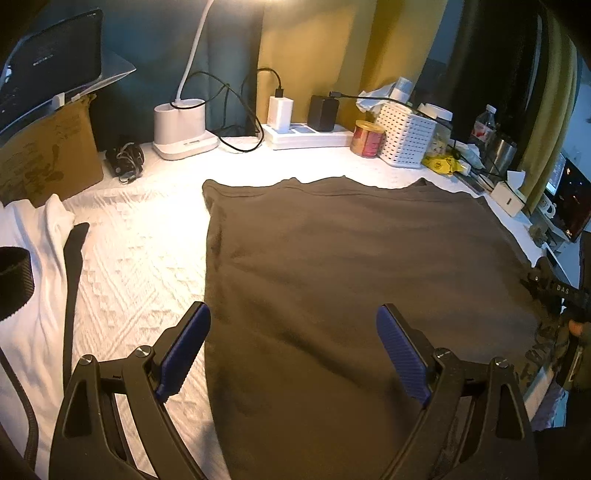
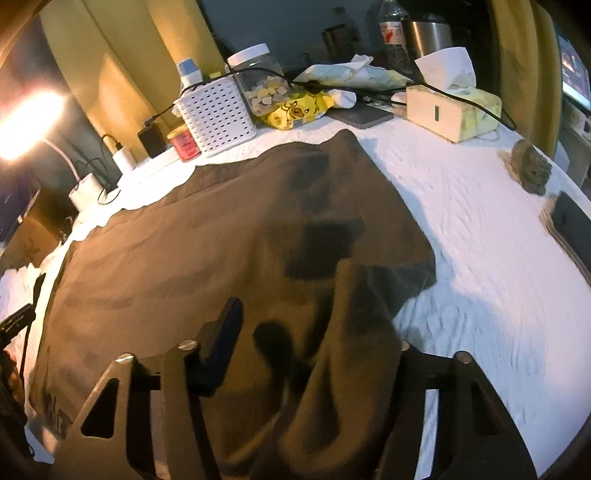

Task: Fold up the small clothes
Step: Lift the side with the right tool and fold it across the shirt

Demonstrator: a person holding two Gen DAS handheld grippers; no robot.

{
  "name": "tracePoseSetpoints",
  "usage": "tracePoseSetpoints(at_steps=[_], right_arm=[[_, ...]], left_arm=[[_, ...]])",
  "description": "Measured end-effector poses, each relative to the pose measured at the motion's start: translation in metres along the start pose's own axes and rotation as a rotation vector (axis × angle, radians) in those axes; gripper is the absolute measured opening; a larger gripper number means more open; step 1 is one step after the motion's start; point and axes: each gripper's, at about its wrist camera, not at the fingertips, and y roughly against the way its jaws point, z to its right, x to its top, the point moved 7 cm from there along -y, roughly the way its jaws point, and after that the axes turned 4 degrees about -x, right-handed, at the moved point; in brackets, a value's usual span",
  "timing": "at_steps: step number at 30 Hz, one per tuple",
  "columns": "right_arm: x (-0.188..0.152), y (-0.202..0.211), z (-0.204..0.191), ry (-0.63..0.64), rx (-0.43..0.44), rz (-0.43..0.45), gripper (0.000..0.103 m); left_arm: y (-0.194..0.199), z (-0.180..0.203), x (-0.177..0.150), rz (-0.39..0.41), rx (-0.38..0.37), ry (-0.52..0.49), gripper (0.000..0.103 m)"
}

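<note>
While the brown cotton tee [image 1: 351, 277] lies mostly flat, I've got right claw [image 2: 317, 354] pinching its edge, left claw [image 1: 293, 350] spread; folding barely begun.

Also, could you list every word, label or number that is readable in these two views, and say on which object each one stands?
"DAS": white letters on the right gripper, at the left wrist view's right edge; possibly cut off.
Laptop screen: a light line of text, too small to read.
Cardboard box: faint print, unreadable.
Red can: label blurred.
Bottle: red label, unreadable.
Brown garment: dark print near its lower left corner, too dark to read.
</note>
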Motion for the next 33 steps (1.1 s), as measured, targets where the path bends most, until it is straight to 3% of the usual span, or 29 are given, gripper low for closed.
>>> tracePoseSetpoints(at_steps=[6,9,18,28,33], right_arm=[[0.014,-0.015,-0.005,0.011,-0.003,-0.001,0.039],[0.016,-0.021,-0.011,0.04,-0.008,-0.005,0.02],[0.029,-0.018,-0.044,0.151,0.034,-0.013,0.014],[0.044,0.002,-0.122,0.264,0.115,0.045,0.013],[0.041,0.001,-0.161,0.331,0.159,0.033,0.013]], left_arm=[[-0.01,-0.011,0.004,-0.022,-0.024,0.019,0.091],[-0.014,-0.011,0.005,-0.03,-0.044,0.016,0.091],[-0.014,-0.015,0.013,-0.003,-0.054,0.002,0.091],[0.004,-0.031,0.011,0.041,-0.092,0.025,0.09],[0.012,-0.038,0.007,0.05,-0.095,0.033,0.09]])
